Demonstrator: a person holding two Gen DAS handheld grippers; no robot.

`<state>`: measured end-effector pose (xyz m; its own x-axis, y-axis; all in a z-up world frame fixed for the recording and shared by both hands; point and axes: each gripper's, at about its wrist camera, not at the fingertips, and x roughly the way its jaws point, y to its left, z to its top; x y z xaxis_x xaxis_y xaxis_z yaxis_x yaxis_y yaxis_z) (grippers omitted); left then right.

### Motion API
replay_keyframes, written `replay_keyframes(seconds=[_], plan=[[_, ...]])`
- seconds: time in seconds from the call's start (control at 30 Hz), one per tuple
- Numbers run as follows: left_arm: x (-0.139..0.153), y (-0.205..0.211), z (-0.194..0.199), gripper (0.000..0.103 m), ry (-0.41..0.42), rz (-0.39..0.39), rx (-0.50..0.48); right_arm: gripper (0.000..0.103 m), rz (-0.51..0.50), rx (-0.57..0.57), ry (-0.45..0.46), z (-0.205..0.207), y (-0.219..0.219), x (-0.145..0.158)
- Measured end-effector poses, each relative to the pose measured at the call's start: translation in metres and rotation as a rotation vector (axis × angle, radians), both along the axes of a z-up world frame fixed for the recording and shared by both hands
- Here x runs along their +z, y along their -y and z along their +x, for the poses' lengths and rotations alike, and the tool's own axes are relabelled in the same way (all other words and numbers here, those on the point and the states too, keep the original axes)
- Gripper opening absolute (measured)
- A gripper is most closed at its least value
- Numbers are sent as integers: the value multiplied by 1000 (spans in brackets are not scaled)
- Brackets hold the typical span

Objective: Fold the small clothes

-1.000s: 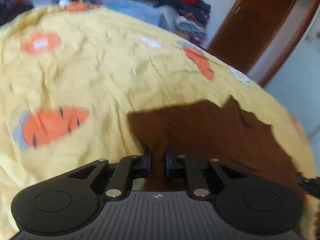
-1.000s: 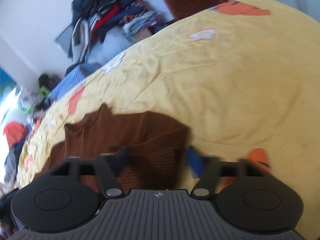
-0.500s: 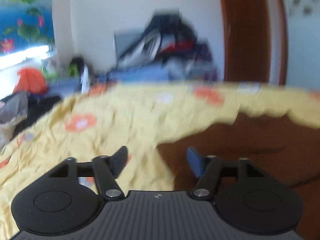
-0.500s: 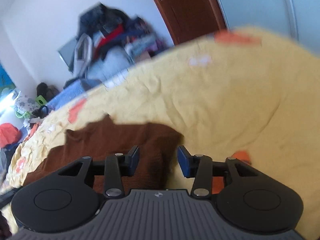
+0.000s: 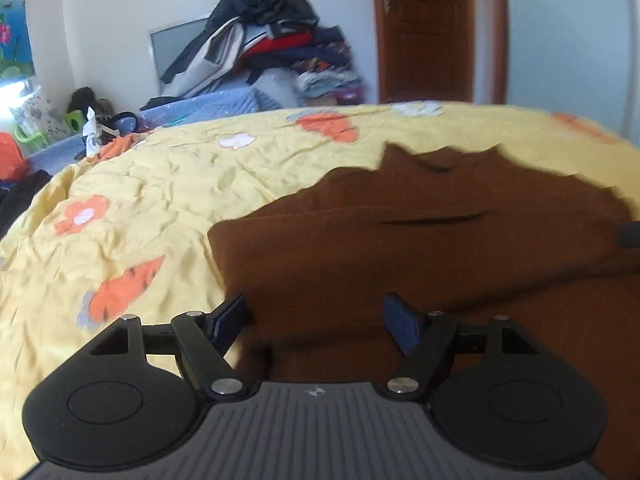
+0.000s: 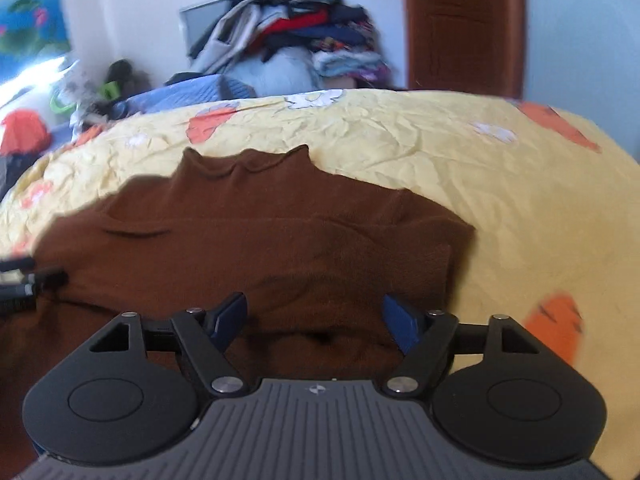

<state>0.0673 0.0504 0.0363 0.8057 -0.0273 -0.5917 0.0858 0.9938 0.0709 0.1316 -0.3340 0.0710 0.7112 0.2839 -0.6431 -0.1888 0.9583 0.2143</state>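
Sweater: brown knit sweater (image 5: 420,248) lies flat on the yellow bedspread (image 5: 160,184), its neck pointing away from both cameras toward the far edge of the bed; in the right wrist view the same sweater (image 6: 256,236) fills the middle of the frame.
Fold: a layer of the fabric lies doubled across the body, with a fold edge running crosswise in both views; which part of the garment it is cannot be told.
Left hand-held gripper: left hand-held gripper (image 5: 316,324) has its fingers spread wide with nothing between them, and hangs over the sweater's near left part; whether the tips touch the cloth cannot be told.
Right hand-held gripper: right hand-held gripper (image 6: 316,322) is likewise spread wide and holds nothing, over the sweater's near right part.
Cross view: a dark piece at the left edge of the right wrist view looks like part of the other tool, lying just beside the sweater's left side.
Bedspread: creased yellow cloth printed with orange and white flowers.
Background: pile of clothes (image 5: 272,40) heaped against the white wall beyond the bed; blue quilt (image 5: 208,106) in front of it; brown wooden door (image 5: 424,28) to the right.
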Motion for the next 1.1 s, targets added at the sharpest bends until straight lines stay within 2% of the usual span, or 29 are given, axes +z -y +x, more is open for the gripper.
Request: replay_keyframes(seconds=[0.03, 0.1, 0.17, 0.2, 0.23, 0.3, 0.33, 0.4, 0.47, 0.5, 0.57, 0.6, 0.63, 0.7, 0.8, 0.83, 0.87, 0.9, 0.97, 1.0, 1.07, 1.1], plan=[[4, -1, -17, 75, 7, -46, -29, 80, 49, 37, 20, -16, -1, 5], [1, 3, -43, 75, -17, -84, -73, 89, 47, 74, 14, -39, -8, 2], [-18, 4, -55, 75, -81, -54, -87, 89, -6, 83, -37, -54, -14, -16], [-29, 2, -62, 79, -79, -34, -80, 90, -39, 81, -63, -58, -14, -28], [-31, -2, -72, 80, -43, -26, -64, 95, -86, 99, 17, -70, -14, -33], [-27, -14, -80, 80, -63, -61, -41, 95, -184, 76, 32, -80, -13, -38], [-24, -18, -86, 80, -62, -50, -23, 95, -202, 53, 23, -83, -12, -35], [-19, -20, -98, 80, -71, -39, -9, 91, -174, 11, -8, -93, -15, -26], [-18, -16, -108, 81, -80, -60, -46, 93, -131, 78, 21, -110, -26, -20], [-22, -13, -112, 81, -85, -43, -51, 98, -133, 108, 22, -116, -32, -23], [-28, -12, -121, 83, -50, -34, -41, 103, -187, 139, -9, -121, -42, -41], [-26, -15, -123, 83, -59, -48, -19, 103, -233, 156, 47, -127, -41, -47], [-26, -19, -123, 83, -67, -56, 16, 103, -193, 134, 27, -125, -35, -43], [-17, -33, -134, 83, -64, -88, 55, 98, -177, 63, -21, -128, -26, -28], [-13, -58, -160, 83, -96, -173, 104, 103, -109, 50, 8, -157, -6, -13], [-18, -66, -164, 83, -131, -211, 119, 102, -101, 33, -2, -164, 2, -13], [-20, -70, -172, 83, -124, -233, 128, 102, -100, 11, -22, -169, 9, -15], [-22, -70, -178, 84, -111, -232, 140, 102, -107, -5, -40, -173, 14, -19], [-22, -59, -184, 84, -111, -181, 155, 96, -159, -19, -56, -180, 11, -28], [-19, -53, -185, 84, -113, -178, 153, 93, -180, -18, -48, -184, 8, -24], [-10, -39, -188, 84, -85, -205, 93, 96, -171, 19, -6, -191, -5, -16], [-7, -28, -188, 84, -72, -200, 56, 102, -158, 42, 15, -192, -13, -12]])
